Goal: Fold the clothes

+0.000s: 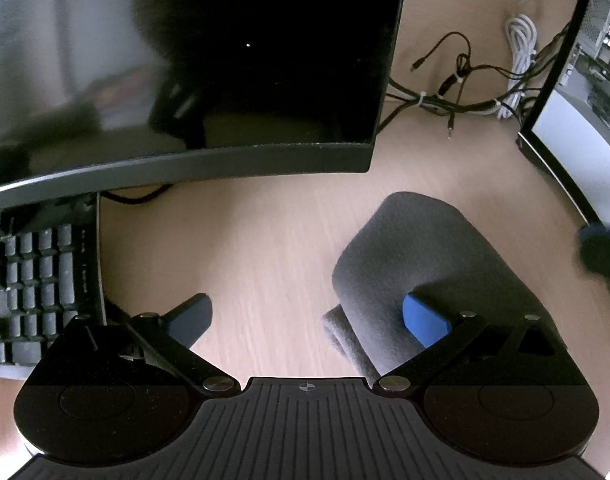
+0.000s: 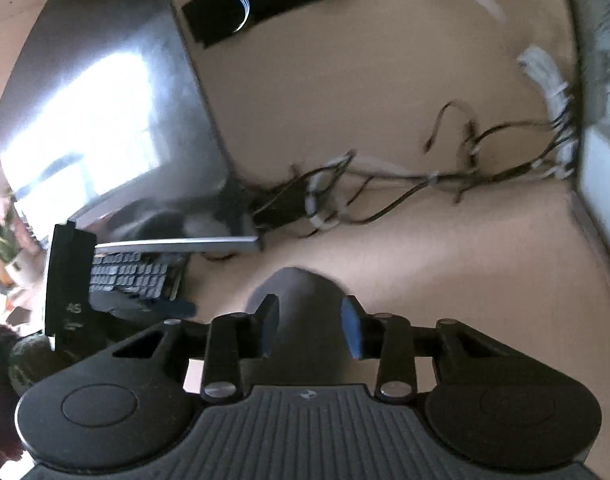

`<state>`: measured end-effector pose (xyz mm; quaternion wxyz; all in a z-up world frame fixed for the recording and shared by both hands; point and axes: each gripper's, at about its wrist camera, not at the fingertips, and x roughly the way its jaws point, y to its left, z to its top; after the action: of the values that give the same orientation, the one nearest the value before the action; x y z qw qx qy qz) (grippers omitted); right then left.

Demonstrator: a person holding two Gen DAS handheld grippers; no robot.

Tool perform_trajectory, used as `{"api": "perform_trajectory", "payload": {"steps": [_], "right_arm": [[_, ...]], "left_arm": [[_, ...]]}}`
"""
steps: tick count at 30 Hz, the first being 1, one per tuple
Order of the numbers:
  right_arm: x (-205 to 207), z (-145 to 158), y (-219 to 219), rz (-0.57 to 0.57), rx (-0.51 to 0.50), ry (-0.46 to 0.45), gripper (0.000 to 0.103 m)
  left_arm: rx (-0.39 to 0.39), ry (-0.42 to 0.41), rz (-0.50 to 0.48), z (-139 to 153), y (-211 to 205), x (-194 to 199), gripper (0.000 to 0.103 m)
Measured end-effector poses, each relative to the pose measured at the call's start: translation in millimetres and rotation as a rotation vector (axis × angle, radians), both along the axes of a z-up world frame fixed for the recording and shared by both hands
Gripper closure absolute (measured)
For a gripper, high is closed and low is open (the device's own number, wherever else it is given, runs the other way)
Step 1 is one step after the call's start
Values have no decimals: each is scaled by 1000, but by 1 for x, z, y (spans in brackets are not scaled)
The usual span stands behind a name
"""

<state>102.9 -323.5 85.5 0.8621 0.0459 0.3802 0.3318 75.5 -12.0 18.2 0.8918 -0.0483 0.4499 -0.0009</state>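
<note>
A folded grey cloth lay on the light wooden counter, in front of the gap between two monitors, and its folded layers showed at the near end.

The left gripper had its jaws spread wide and held nothing. One blue pad stood over the near part of the cloth, and the other pad was over bare counter, well apart from the cloth. I could not tell if the blue pad touched the fabric.

The right gripper pointed at the same cloth from another side. Its jaws stood at a narrow gap with the cloth behind and below them, but this view was blurred, so I could not tell whether the pads pressed the fabric or only hung over it.

A large dark monitor stood toward the far edge of the counter. A black keyboard lay partly under it on the left side. A bundle of black and white cables lay behind the cloth, between the dark monitor and a second monitor at the right edge.
</note>
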Motion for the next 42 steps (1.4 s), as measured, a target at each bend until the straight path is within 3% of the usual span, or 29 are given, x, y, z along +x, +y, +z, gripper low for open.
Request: {"api": "perform_trajectory", "payload": {"steps": [2,4,9,13,19,21,24,26,34,38,42], "right_arm": [[5,-21,22,14,-88,52,69],[-6,-33,29,-1,-128,30,69],[-13,-30,16,-23,-84,76,67],[-9,-14,14,-16,-75,17,64],[6,8,36,-26,-1,-77,64],[14,-7,53,-21,1,-37,64],[37,-48,75,-35,-32,100,63],[38,-52,78,-41,-33,108,63],[5,-23,52,-20,-11,40,63],[-8,-40,42,-43,-26,96,58],[-18,-43,54,-21,-103,21,55]], "left_arm": [[-6,1,5,0,2,2,0],[-33,-2,22,1,7,-1,0],[-71,-6,16,6,4,-8,0],[-4,-2,7,-1,-7,-10,0],[30,-13,-1,-3,-8,-12,0],[31,-14,-2,-3,-7,-12,0],[49,-15,-5,-4,-6,-14,0],[59,-17,-5,-5,-6,-14,0],[-7,-5,-11,-8,7,-13,0],[-51,8,1,-11,11,-10,0],[-42,12,23,-4,8,-9,0]]}}
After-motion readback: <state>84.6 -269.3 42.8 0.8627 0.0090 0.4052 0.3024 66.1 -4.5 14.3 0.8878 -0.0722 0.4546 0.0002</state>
